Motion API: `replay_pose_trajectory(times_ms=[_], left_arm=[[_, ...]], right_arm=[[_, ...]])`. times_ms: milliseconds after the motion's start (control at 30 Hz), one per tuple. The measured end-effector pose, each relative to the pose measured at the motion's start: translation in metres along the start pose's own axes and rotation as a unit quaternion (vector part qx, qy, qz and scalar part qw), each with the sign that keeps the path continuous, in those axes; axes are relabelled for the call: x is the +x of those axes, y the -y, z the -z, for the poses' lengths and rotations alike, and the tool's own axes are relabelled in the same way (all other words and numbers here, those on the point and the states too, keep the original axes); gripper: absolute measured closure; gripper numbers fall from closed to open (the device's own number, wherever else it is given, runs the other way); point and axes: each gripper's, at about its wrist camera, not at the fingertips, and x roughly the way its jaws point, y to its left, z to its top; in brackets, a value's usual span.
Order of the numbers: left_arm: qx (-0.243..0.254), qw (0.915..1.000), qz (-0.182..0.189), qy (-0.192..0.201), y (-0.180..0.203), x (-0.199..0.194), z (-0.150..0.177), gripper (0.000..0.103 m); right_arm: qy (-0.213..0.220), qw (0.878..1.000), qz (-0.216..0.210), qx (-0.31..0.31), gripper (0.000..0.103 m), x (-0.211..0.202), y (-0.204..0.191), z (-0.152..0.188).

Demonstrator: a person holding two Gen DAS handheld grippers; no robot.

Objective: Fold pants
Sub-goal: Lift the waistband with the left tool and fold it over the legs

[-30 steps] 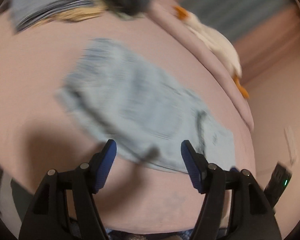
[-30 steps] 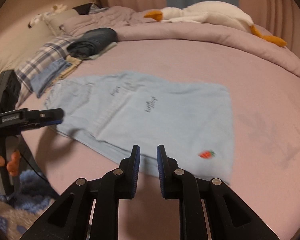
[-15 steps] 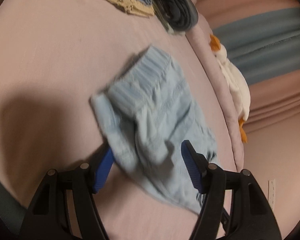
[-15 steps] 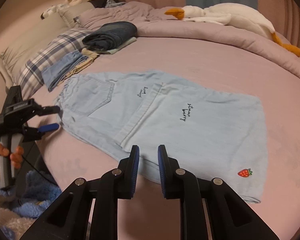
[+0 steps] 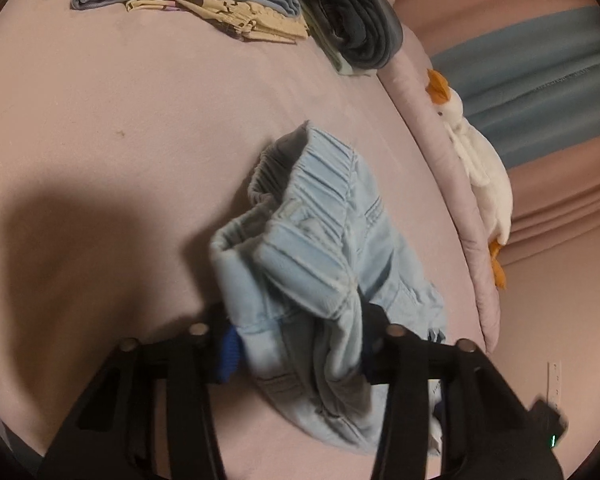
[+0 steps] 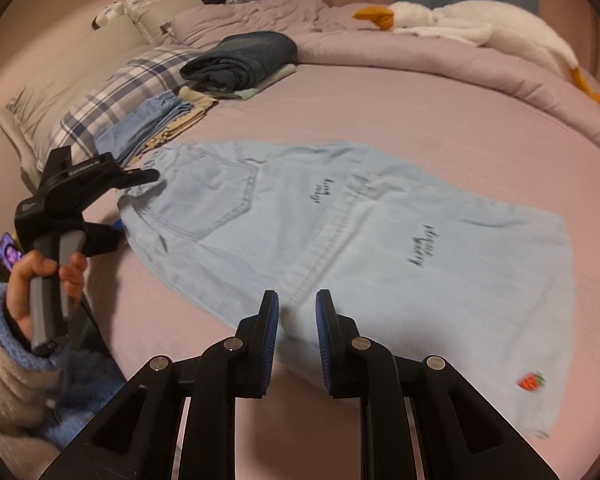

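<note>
Light blue denim pants [image 6: 340,220] lie flat on the pink bed, waistband to the left, a strawberry patch near the right hem. My left gripper [image 5: 296,344] is at the waistband [image 5: 312,216]; the bunched cloth sits between its open jaws and hides the fingertips. It also shows in the right wrist view [image 6: 128,204], straddling the waistband corner. My right gripper [image 6: 297,320] hovers open with a narrow gap over the near edge of the pants at the crotch seam, holding nothing.
Folded clothes are stacked at the far left: a blue denim pile [image 6: 140,128], a yellow garment [image 5: 236,20] and dark jeans [image 6: 240,60]. A plaid pillow [image 6: 112,96] and a plush goose [image 6: 472,24] lie along the rolled duvet [image 6: 420,56] at the back.
My left gripper has moved onto the waistband, which now bunches between its jaws. My right gripper has come closer to the near edge of the pants.
</note>
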Motion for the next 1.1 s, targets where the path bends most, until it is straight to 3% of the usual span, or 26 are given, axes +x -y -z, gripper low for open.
replay_pose_trajectory(times_ms=[100, 233, 400, 533, 567, 767, 933, 1100], left_arm=[[0.026, 0.9996, -0.005, -0.003, 0.002, -0.006, 0.002, 0.072], [0.086, 0.9961, -0.003, 0.020, 0.020, -0.021, 0.007, 0.080], [0.136, 0.9900, -0.002, 0.039, 0.035, -0.030, 0.012, 0.080], [0.137, 0.9900, -0.010, 0.031, 0.032, -0.025, 0.010, 0.080], [0.135, 0.9903, -0.010, 0.029, 0.030, -0.024, 0.009, 0.080], [0.147, 0.9885, -0.022, 0.029, 0.034, -0.024, 0.010, 0.080], [0.164, 0.9854, -0.036, 0.031, 0.040, -0.024, 0.013, 0.080], [0.173, 0.9837, -0.038, 0.032, 0.042, -0.025, 0.013, 0.080]], right_arm=[[-0.005, 1.000, -0.002, 0.002, 0.085, 0.016, -0.005, -0.017], [-0.011, 1.000, 0.010, 0.018, 0.085, 0.037, -0.004, -0.045], [-0.018, 0.998, 0.023, 0.050, 0.085, 0.067, 0.005, -0.080], [-0.052, 0.995, 0.046, 0.065, 0.085, 0.100, 0.011, -0.092], [-0.071, 0.994, 0.048, 0.073, 0.085, 0.111, 0.014, -0.091], [-0.082, 0.993, 0.055, 0.065, 0.085, 0.103, 0.002, -0.082], [-0.107, 0.993, 0.031, 0.035, 0.085, 0.082, -0.025, -0.049], [-0.114, 0.993, 0.034, 0.004, 0.085, 0.062, -0.044, -0.021]])
